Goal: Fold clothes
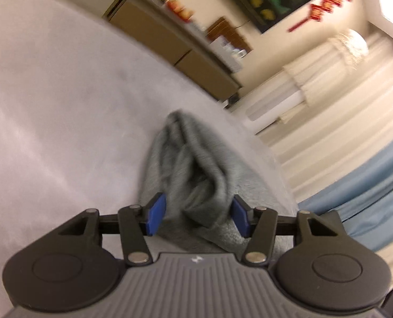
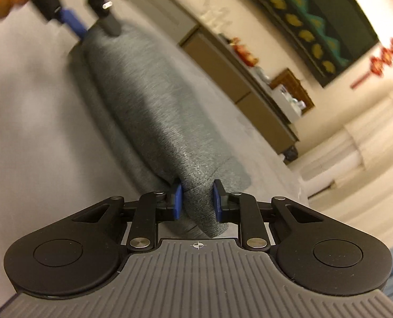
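Stretching between both grippers, the grey garment hangs over the white tabletop; right fingers pinch its near end, left fingers its far end.

A: What stands behind the worktop?
B: Brown cabinets along the wall, with small blurred items on top.
A: And higher?
B: A dark hanging with yellow shapes, a red ornament, pale curtains, and blue fabric.
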Demonstrator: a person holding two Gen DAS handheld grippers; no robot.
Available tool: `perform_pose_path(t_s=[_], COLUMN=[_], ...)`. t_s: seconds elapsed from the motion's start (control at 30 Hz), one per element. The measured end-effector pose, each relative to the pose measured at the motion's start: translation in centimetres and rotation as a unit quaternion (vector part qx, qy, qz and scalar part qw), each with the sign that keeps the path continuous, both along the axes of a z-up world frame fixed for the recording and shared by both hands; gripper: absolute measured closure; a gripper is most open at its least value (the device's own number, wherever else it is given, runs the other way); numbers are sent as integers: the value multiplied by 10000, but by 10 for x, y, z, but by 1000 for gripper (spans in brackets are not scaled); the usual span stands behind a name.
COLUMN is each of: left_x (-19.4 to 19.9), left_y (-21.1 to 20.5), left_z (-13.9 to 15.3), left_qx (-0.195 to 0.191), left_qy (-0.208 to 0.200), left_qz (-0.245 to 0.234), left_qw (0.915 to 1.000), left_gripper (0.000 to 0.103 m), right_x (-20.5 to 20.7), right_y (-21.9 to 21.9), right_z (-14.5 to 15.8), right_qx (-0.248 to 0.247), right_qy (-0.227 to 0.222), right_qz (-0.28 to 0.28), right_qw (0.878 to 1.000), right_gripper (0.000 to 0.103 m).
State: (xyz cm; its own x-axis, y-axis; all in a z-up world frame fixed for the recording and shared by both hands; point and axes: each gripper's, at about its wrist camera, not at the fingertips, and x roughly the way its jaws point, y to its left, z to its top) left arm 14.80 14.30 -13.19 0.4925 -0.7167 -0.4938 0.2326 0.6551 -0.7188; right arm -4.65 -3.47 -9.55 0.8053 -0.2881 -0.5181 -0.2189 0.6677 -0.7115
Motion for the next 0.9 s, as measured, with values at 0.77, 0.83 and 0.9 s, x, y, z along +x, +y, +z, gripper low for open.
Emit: perform_pose_path(t_s=[0.77,0.83,0.9], left_x=[-19,-25,-24], left_y=[-3,-26,-56], left_z=[66,76,71], left_qx=[695,760,1140], left_qy=[-1427,-1754,-1888], left_qz=[360,-248,-744], left_qw=[9867,9812,9725], left_gripper=[51,51,51], right_x=[16,20,23], right_y=[-59,-71,-83], right_z=[42,52,61], right_qx=[2496,2993,3482], right_qy=[-574,-621,-666], right_qz=[-331,-425,-518], right_qw=[9661,9512,9336], right_gripper=[49,49,49])
